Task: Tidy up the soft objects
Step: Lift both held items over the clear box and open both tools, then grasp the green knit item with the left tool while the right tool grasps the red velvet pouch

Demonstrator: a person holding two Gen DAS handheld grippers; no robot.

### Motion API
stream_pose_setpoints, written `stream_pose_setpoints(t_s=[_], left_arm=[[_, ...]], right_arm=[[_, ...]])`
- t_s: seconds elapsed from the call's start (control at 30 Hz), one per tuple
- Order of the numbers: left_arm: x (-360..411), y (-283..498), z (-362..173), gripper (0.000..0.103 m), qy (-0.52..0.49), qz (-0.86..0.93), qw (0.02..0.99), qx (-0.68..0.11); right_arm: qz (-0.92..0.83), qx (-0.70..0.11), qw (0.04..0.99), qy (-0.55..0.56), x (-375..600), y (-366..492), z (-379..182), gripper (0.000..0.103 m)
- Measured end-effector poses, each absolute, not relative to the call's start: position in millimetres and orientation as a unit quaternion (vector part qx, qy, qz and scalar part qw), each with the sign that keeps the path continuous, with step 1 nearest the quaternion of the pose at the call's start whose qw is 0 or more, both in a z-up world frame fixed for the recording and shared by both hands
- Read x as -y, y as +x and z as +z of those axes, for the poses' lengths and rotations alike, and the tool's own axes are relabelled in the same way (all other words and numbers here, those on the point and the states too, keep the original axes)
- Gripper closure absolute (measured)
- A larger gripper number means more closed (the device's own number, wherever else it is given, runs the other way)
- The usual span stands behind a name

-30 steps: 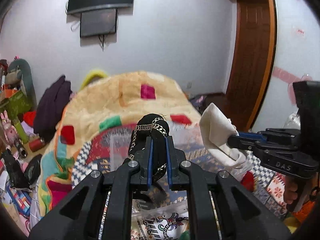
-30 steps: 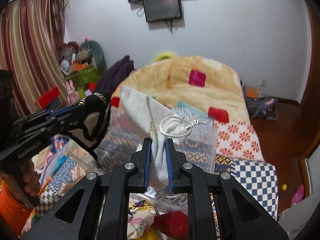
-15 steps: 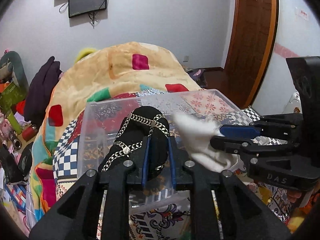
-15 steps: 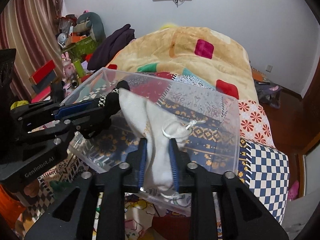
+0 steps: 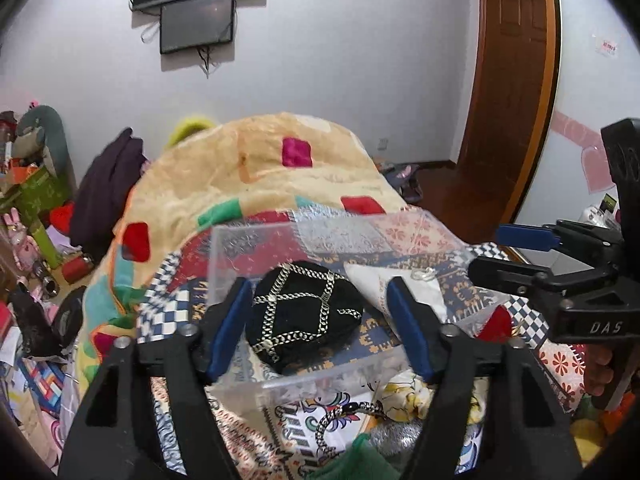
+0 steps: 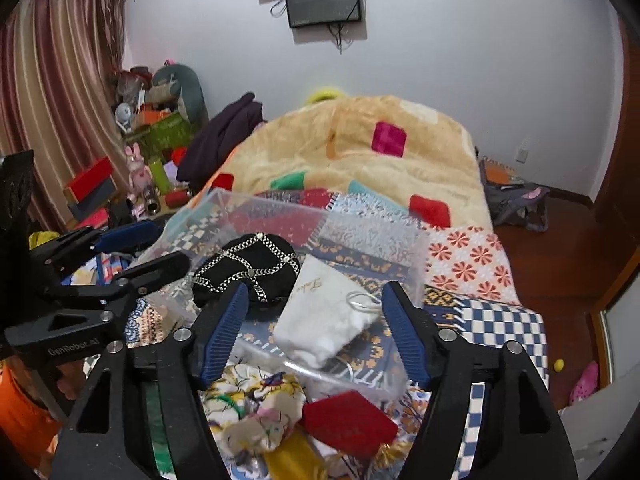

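While the bed [image 6: 500, 308] with its patchwork cover carries everything, the clear plastic bin [image 5: 256, 240] on it already holds two soft things side by side — the black chain-trimmed pouch [image 5: 306, 316] and, just beside it, the white drawstring bag [image 6: 326, 328]. Both grippers hang over the near rim with jaws spread wide and nothing between them: the left gripper [image 5: 320, 332] frames the pouch, the right gripper [image 6: 314, 332] frames the bag. To do this step well, I would lift each straight up and clear of the rim without snagging the chain or the drawstring loop [image 6: 362, 302] — then turn to the loose pieces lying in front of the bin, the red pouch [image 6: 348, 422] first.
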State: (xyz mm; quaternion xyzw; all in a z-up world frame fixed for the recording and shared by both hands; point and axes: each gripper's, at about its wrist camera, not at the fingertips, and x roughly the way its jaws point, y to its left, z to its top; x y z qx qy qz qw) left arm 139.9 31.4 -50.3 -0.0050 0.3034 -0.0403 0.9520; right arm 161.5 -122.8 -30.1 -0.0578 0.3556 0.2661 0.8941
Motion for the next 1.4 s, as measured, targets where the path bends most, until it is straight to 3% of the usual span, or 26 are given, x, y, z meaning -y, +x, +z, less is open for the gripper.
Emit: stream_pose_setpoints(t_s=[0.07, 0.17, 0.87, 0.93, 1.03, 1.13, 1.2, 1.3, 1.4], left_arm=[[-33, 129, -43, 0.015, -0.009, -0.037, 0.955, -0.294], [-34, 117, -38, 0.007, -0.018, -0.037, 0.956, -0.289], [-20, 66, -119, 0.007, -0.032, -0.060, 0.917, -0.393], [-17, 63, -127, 0.007, -0.034, -0.065, 0.913, -0.402], [-13, 57, -134, 0.007, -0.029, -0.067, 0.909, -0.409], [-11, 53, -139, 0.017, -0.031, -0.072, 0.908, -0.412], [-9, 52, -140, 0.026, -0.034, -0.080, 0.906, -0.415], [-7, 48, -141, 0.038, -0.035, -0.085, 0.905, -0.415], [-5, 43, -140, 0.056, -0.033, -0.093, 0.905, -0.414]], right_arm=[[0.260, -0.345, 0.900, -0.054, 130, 153, -24, 0.027], [0.254, -0.337, 0.906, -0.049, 141, 146, -20, 0.023], [0.219, -0.409, 0.885, -0.033, 173, 137, -89, 0.021], [0.220, -0.413, 0.883, -0.036, 172, 136, -93, 0.023], [0.222, -0.419, 0.879, -0.040, 169, 135, -98, 0.034], [0.224, -0.428, 0.875, -0.042, 168, 137, -104, 0.047], [0.227, -0.434, 0.871, -0.043, 167, 138, -108, 0.062], [0.229, -0.432, 0.871, -0.046, 168, 135, -107, 0.071], [0.234, -0.426, 0.873, -0.046, 168, 131, -102, 0.081]])
